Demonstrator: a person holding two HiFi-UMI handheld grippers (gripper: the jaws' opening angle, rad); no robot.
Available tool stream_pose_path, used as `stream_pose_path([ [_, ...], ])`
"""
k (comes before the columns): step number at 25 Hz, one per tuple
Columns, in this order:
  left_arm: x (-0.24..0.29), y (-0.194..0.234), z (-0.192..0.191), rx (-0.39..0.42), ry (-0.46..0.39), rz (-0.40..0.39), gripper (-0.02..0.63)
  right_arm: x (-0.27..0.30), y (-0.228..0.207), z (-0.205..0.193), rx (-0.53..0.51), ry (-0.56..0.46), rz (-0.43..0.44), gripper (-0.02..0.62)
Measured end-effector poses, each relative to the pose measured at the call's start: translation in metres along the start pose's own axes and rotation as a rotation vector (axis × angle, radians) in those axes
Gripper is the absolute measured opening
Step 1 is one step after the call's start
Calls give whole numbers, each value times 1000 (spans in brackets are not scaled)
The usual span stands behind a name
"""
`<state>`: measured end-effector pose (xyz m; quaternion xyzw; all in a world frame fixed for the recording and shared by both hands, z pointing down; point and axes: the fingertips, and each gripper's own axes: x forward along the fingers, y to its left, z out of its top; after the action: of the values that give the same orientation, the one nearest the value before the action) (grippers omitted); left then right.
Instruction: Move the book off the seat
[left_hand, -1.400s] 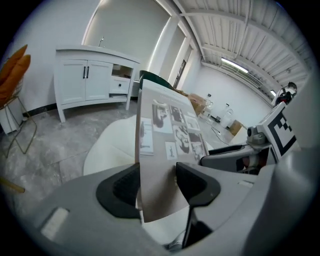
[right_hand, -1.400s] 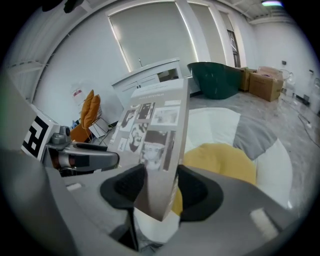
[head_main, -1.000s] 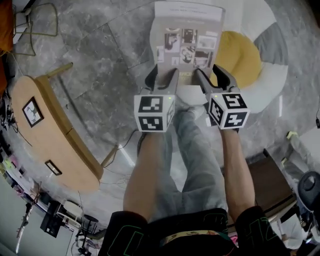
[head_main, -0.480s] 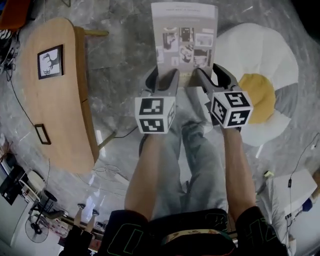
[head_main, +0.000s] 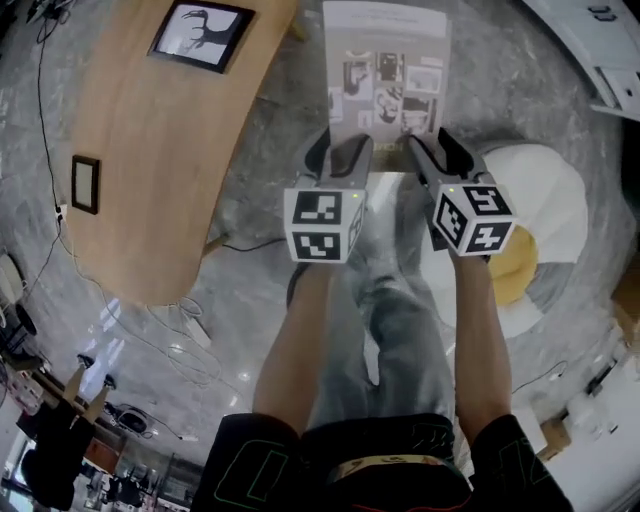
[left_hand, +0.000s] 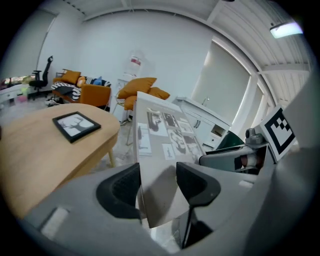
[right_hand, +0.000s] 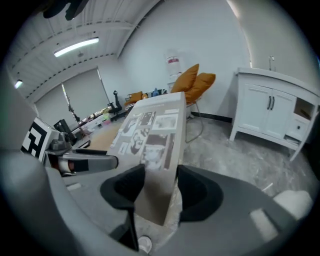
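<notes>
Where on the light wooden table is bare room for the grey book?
For the grey book: the bare patch of the light wooden table, between the small dark frame and the table's right edge, below the black-framed picture. Crowded around that picture.

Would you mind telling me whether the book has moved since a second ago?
Yes. The book has swung away from the white-and-yellow seat, toward the wooden table.

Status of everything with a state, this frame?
book: closed, cover up, held in the air by both grippers.
left gripper: shut on the book's near edge.
right gripper: shut on the book's near edge.
large picture frame: flat on the table.
small picture frame: flat on the table.
</notes>
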<state>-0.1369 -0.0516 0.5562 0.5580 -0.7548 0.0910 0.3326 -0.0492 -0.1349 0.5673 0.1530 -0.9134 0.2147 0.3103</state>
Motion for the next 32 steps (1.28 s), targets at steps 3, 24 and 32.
stream_pose_path([
  [3, -3, 18, 11, -51, -26, 68, 222, 20, 10, 19, -54, 17, 68, 206],
  [24, -44, 6, 29, 61, -111, 81, 229, -15, 34, 29, -79, -143, 90, 204],
  [32, -32, 32, 24, 0, -55, 237, 256, 9, 36, 56, -256, -88, 186, 209],
])
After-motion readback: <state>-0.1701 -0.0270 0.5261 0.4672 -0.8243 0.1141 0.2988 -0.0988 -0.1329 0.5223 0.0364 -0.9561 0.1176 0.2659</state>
